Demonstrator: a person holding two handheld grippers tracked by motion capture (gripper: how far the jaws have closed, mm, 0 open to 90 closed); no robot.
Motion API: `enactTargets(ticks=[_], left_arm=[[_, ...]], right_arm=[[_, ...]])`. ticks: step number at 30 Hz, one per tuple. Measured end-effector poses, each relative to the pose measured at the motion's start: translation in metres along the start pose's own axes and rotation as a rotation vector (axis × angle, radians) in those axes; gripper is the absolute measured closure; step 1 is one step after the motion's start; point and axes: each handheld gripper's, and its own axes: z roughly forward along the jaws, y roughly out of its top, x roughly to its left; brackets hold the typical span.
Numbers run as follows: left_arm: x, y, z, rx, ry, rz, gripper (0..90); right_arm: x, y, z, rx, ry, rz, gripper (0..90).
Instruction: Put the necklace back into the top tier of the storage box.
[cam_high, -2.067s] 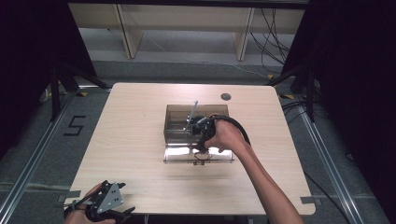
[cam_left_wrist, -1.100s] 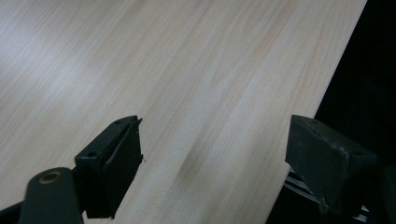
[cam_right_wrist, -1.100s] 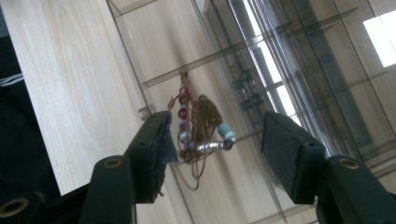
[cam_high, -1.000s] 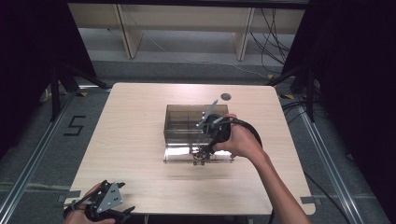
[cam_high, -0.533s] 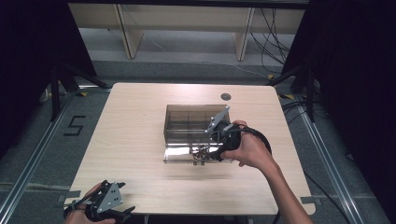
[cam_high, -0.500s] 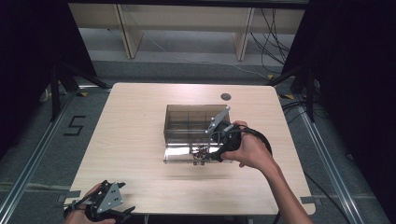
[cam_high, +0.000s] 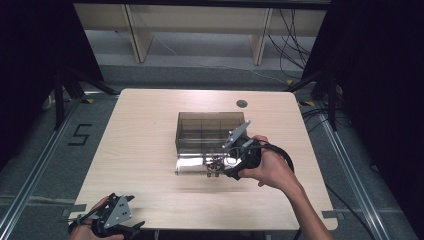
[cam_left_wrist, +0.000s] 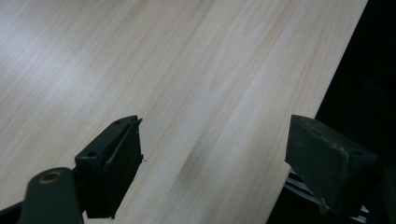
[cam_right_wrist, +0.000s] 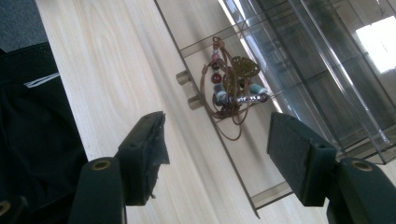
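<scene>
Since two seconds ago the right claw (cam_high: 231, 167) has drawn back from over the box (cam_high: 210, 131) toward the near right, and now hangs spread and empty beside the one pulled-out drawer (cam_right_wrist: 219, 154). One tangle of beaded jewellery (cam_right_wrist: 231, 86) lies in that drawer, at its handle end, near two small round knobs (cam_right_wrist: 188, 89). One clear box with several compartments stands mid-tabletop (cam_high: 145, 125). The left claw (cam_high: 117, 231) has stayed at the near left corner, spread wide over bare wood.
</scene>
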Motion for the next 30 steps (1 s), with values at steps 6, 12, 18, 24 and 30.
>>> enactTargets(ticks=[6, 12, 18, 24, 30], left_arm=[[-0.001, 0.0, 0.0, -0.006, -0.006, -0.007, 18.1], [0.0, 0.0, 0.0, -0.003, 0.004, -0.001, 18.1], [0.001, 0.0, -0.001, 0.003, 0.002, 0.007, 18.1], [0.0, 0.0, 0.0, -0.004, 0.003, -0.001, 18.1], [0.0, 0.0, 0.0, -0.006, -0.003, -0.005, 18.1]], right_arm=[[0.003, -0.007, 0.0, -0.013, 0.002, -0.001, 37.4], [0.006, -0.011, 0.002, -0.031, 0.002, -0.001, 37.0], [0.009, -0.016, 0.002, -0.04, 0.004, 0.014, 36.6], [0.013, -0.02, 0.002, -0.054, 0.003, 0.008, 36.2], [0.016, -0.023, 0.002, -0.064, 0.003, 0.005, 35.7]])
